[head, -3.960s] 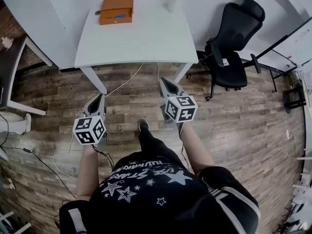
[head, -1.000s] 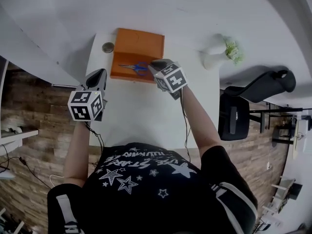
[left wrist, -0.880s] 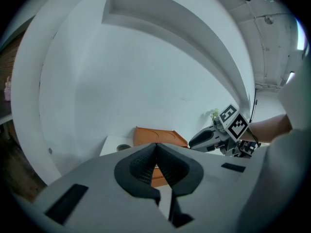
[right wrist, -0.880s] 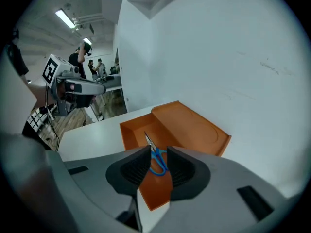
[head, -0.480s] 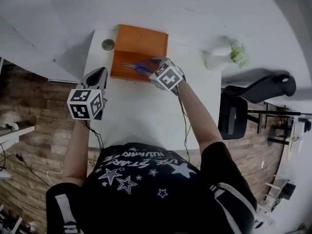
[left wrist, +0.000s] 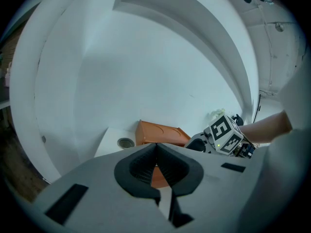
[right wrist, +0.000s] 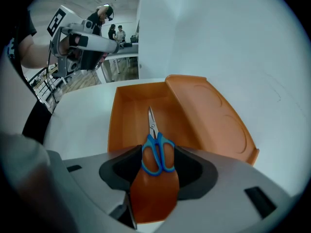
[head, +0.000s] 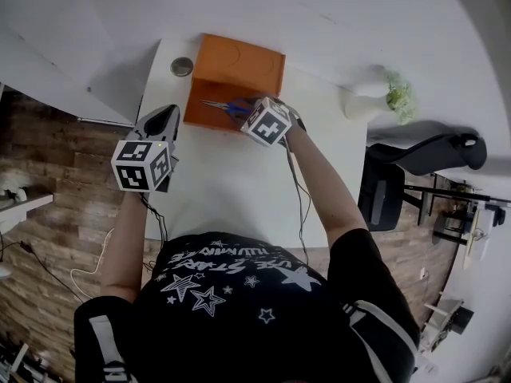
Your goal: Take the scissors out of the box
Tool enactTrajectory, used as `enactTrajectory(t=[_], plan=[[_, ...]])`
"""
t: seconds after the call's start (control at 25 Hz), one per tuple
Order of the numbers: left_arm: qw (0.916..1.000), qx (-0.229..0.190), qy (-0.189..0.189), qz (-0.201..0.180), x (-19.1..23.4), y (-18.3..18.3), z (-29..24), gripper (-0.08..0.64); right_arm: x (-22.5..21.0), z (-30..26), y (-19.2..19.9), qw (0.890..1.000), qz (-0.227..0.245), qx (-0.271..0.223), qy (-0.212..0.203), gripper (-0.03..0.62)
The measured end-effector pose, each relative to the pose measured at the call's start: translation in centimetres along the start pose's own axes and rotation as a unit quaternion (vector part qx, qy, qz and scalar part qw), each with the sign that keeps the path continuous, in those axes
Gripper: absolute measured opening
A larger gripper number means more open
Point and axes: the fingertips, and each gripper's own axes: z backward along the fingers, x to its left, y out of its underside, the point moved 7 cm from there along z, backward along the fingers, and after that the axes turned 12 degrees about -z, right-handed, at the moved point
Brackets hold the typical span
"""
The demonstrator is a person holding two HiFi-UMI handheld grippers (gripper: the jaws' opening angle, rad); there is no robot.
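Observation:
An orange box lies open at the far end of the white table, its lid folded back. Scissors with blue handles lie on the box floor, blades pointing away from me in the right gripper view. My right gripper points steeply down into the box and is open, its pads on either side of the handles. In the head view its marker cube hides most of the scissors. My left gripper hovers shut over the table's left edge, apart from the box.
A small round metal thing sits left of the lid. A white vase with a green plant stands at the table's far right corner. A black office chair is to the right. A white wall runs behind the table.
My right gripper has dropped lower into the box, over the scissors' handles, and rolled. The left gripper has sunk a little toward the table.

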Motion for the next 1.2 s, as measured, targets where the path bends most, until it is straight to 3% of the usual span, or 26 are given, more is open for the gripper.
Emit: enactTrajectory(t=[0.72,0.96,1.2], plan=[[0.9998,0.007,-0.007,0.017,0.4,1.0,-0.5,0.017,-0.2,-2.5,-0.3,0.995,0.064,0.077,0.025,0.196],[0.9997,0.008,-0.005,0.023,0.5,1.2,-0.5,0.017,0.4,-2.9,-0.5,0.991,0.088,0.096,0.008,0.132],[0.9996,0.009,-0.006,0.026,0.6,1.4,-0.4,0.017,0.2,-3.1,-0.5,0.989,0.089,0.115,-0.023,0.112]])
